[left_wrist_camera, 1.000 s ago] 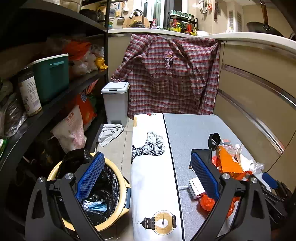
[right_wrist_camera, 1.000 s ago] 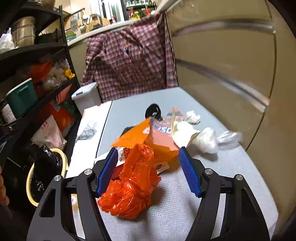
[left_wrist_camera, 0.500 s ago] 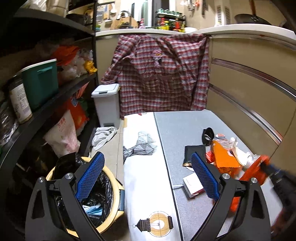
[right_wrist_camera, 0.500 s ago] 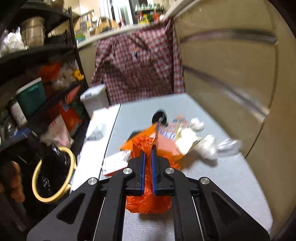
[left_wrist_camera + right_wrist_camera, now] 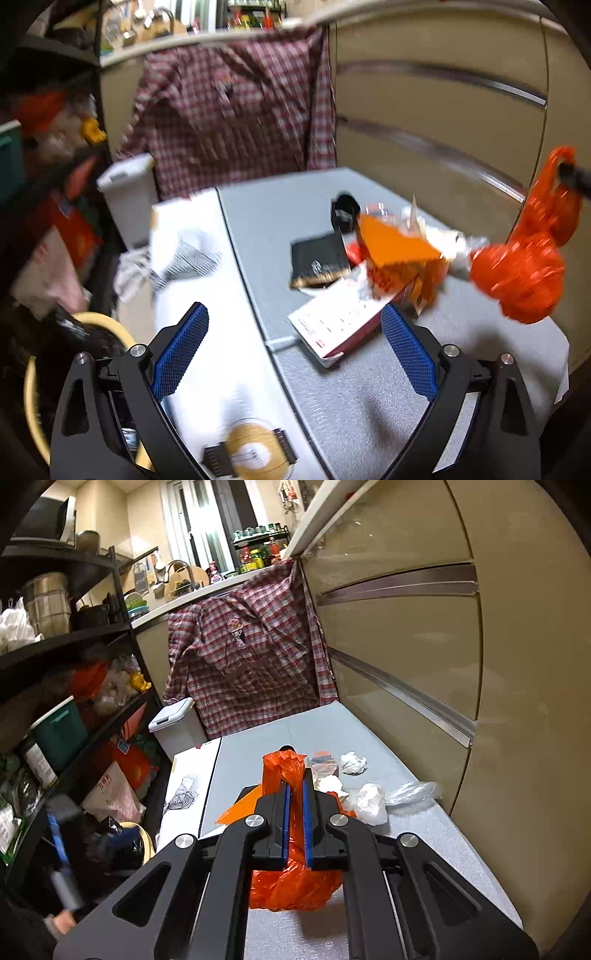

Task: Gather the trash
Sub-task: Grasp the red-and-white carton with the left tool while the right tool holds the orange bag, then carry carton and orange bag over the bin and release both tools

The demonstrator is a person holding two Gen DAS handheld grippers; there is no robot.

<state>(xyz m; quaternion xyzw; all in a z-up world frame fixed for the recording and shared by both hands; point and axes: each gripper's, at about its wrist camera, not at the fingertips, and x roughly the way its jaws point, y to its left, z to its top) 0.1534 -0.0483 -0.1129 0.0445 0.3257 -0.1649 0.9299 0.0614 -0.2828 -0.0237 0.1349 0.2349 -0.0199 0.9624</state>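
Note:
My right gripper (image 5: 294,786) is shut on an orange plastic bag (image 5: 291,878) and holds it lifted above the grey table (image 5: 424,842). The bag also shows hanging at the right of the left wrist view (image 5: 524,269). My left gripper (image 5: 291,343) is open and empty, low over the table's left edge, with a red-and-white carton (image 5: 336,321) between its fingers ahead. More trash lies on the table: an orange wrapper (image 5: 391,243), a black packet (image 5: 319,258), crumpled white tissues (image 5: 352,762) and clear plastic (image 5: 413,792). A yellow bin with a black liner (image 5: 33,373) stands on the floor at left.
A white board (image 5: 207,295) with printed pictures lies along the table's left side. A small white pedal bin (image 5: 177,723) and a plaid shirt (image 5: 247,653) are at the far end. Black shelves (image 5: 74,686) full of goods line the left. A beige panelled wall (image 5: 424,646) bounds the right.
My right gripper closed on the orange bag and lifted it off the table. My left gripper swung right, from over the yellow bin toward the table.

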